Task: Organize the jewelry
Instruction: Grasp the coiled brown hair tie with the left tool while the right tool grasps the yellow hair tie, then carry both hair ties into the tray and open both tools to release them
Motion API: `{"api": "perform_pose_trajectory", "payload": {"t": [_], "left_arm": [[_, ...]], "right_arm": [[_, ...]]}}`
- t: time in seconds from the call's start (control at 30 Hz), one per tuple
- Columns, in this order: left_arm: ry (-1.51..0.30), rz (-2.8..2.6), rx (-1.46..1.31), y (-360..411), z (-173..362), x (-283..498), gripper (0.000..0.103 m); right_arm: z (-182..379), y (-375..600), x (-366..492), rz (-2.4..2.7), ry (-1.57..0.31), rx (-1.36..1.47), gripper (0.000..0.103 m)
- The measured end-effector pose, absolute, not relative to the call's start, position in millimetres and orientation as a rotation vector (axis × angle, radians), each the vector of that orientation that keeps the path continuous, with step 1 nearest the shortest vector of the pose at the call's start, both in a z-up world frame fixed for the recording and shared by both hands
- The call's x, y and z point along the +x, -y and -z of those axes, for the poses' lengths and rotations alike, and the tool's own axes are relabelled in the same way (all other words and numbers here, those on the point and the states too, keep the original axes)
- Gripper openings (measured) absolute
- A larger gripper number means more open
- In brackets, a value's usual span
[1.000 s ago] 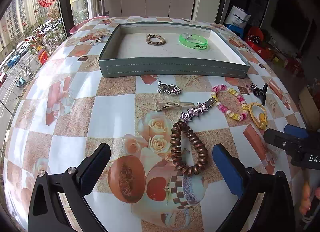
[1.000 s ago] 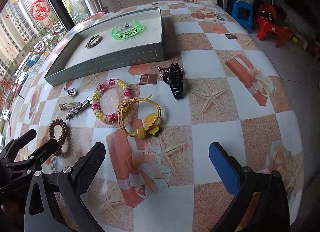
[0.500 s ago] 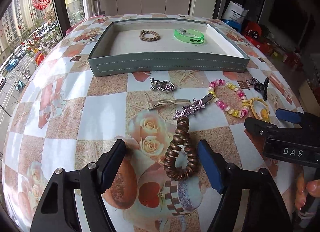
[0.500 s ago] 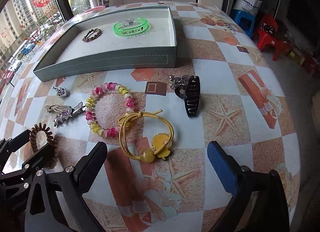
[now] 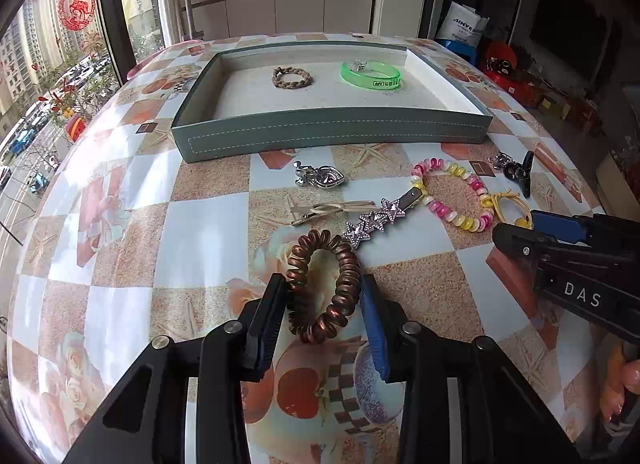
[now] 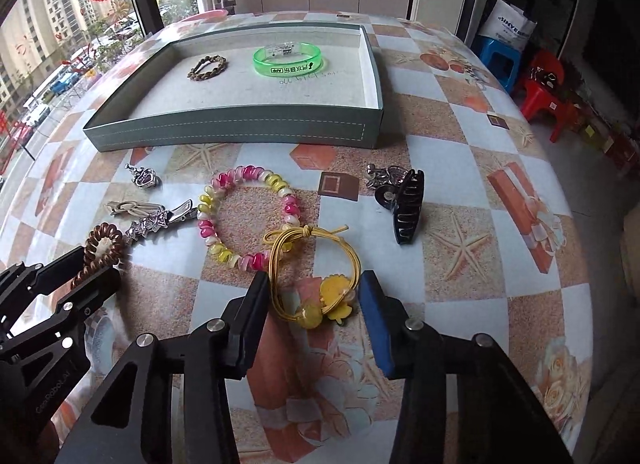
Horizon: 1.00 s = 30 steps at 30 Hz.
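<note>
We start on the left. Our left tongs (image 5: 323, 306) are narrow and squeeze the brown coil hair tie (image 5: 323, 282) from both sides. The black pad touches its left side and the blue pad touches its right side. The hair tie lies flat on the counter (image 5: 120, 248), near the front edge. It is pressed into a long oval, and its long way points straight ahead, toward the tray (image 5: 332, 133). We think the grip is on, but the hair tie is not lifted yet.

Just past the hair tie lies the star clip (image 5: 376, 219), and its near end seems to touch the hair tie. It could get dragged along when we lift.

Next comes the pink and yellow bead bracelet (image 6: 246, 215), in the middle of the counter.

On the right, our right tongs (image 6: 314, 304) are partly open around the yellow hair tie (image 6: 316, 272). The fingers sit on either side of its flower end, and we cannot tell if the pads touch it. Its loop reaches ahead and a bit left, toward the bracelet, and seems to touch it.

The black claw clip (image 6: 406, 209) lies further right, apart from the tongs.

The tray sits at the back of the counter, straight ahead of both tongs. It already holds a braided bracelet (image 5: 292, 77) and a green bangle (image 5: 370, 73). So each hand is nearest its own hair tie, and we think both go forward over the tray's near wall.
</note>
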<state>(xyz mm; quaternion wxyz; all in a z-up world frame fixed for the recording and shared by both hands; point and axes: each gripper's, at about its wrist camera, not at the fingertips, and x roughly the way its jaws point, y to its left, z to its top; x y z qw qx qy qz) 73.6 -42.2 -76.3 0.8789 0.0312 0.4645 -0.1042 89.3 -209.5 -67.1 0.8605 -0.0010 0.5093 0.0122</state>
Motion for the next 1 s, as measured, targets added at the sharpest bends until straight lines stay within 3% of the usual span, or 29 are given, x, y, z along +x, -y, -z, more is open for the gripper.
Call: {"api": "perform_pose_trajectory", "payload": {"t": [0.03,0.1,0.17,0.23,1.0], "left_arm": [[-0.969,0.222,0.056,41,76,74,0.051],[-0.967,0.231,0.041,38,76,75,0.048],[-0.967,0.242,0.027,36,75,76,0.038],[-0.967,0.257,0.004,32,75,76,0.033],[-0.860,0.320,-0.051,18,13,65,0.033]], "right_arm": [[67,210,89,-0.022,-1.067,-0.001,0.044],[67,212,88,-0.019,-1.061,0.005,0.028],[66,214,88,-0.013,-1.055,0.011,0.020],[66,217,87,-0.016,-1.050,0.027,0.020],[24,237,65,-0.122,-0.981,0.153,0.020]]}}
